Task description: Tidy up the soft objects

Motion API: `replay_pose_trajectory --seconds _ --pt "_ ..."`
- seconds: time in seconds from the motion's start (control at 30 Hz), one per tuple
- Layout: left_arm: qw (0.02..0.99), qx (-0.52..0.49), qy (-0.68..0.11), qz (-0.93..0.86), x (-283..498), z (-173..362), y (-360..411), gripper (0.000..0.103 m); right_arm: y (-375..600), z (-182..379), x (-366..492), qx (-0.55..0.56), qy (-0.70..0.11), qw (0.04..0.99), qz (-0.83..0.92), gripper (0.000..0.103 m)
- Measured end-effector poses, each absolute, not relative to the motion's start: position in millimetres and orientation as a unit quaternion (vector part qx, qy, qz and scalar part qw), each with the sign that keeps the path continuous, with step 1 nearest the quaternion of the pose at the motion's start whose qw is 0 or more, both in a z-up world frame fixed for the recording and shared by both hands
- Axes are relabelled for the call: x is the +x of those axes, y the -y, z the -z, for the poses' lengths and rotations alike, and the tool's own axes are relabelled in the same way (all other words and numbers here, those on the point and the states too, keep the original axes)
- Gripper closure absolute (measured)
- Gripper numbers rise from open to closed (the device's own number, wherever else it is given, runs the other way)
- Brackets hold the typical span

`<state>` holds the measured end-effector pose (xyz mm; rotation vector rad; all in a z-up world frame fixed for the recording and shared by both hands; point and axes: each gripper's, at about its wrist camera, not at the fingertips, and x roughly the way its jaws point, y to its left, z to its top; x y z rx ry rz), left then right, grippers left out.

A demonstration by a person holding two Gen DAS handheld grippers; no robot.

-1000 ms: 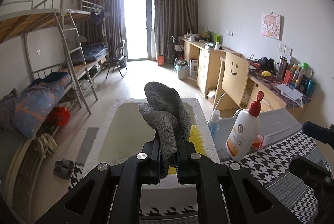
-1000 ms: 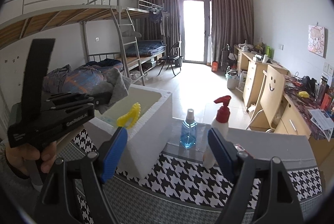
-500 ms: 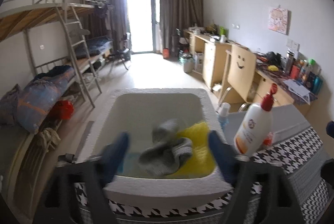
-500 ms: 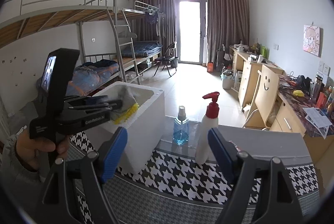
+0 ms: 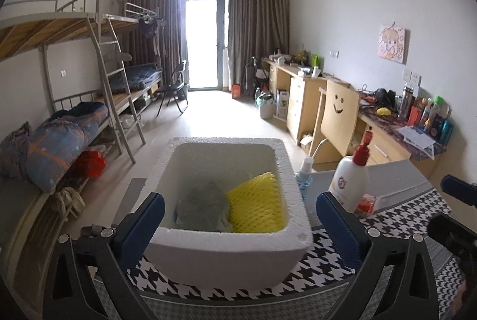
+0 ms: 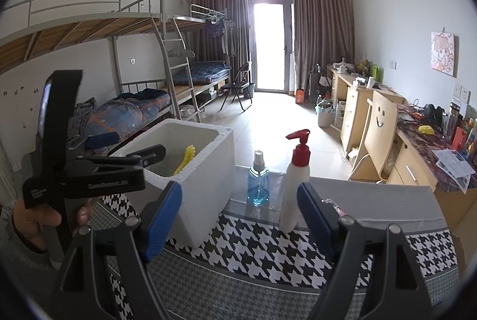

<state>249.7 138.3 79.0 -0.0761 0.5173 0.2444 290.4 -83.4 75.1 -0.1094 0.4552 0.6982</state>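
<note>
- Left tongs (image 5: 237,209): jaws have just been opening and now stand wide — nothing between them. They hover just in front of the white foam box (image 5: 229,248).
- Right tongs (image 6: 238,208): wide apart and empty, aimed at the pump bottle (image 6: 293,185) and the blue spray bottle (image 6: 258,181) on the desk (image 6: 268,254).
- Grey cloth (image 5: 201,205): lies inside the box, touching the yellow foam net (image 5: 258,202) at its right. I judge this item done.
- Left to do: I see no other soft object on the desk from either wrist view, so the task may be near its end — a judgement only.
- Hidden: the box floor under the two items; the near desk behind both tongs is out of frame.
- Hard to read: a small red-and-white thing (image 5: 366,202) behind the pump bottle, partly covered; I cannot tell what it is or whether it is soft.
</note>
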Motion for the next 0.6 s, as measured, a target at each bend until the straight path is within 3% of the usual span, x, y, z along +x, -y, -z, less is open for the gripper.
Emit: replay_pose_trajectory --seconds 0.17,0.3,0.6 --pt "0.961 -0.033 -0.244 -0.129 236 -83 -130 0.001 89 -79 282 -0.047 -0.216 0.915 -0.338 0.02" --pt "0.962 -0.029 -0.237 -0.133 226 -86 -124 0.001 95 -83 269 -0.048 -0.197 0.921 -0.333 0.008" --pt "0.967 -0.031 -0.211 -0.141 189 -90 -109 0.001 103 -88 245 -0.054 -0.177 0.924 -0.336 0.007"
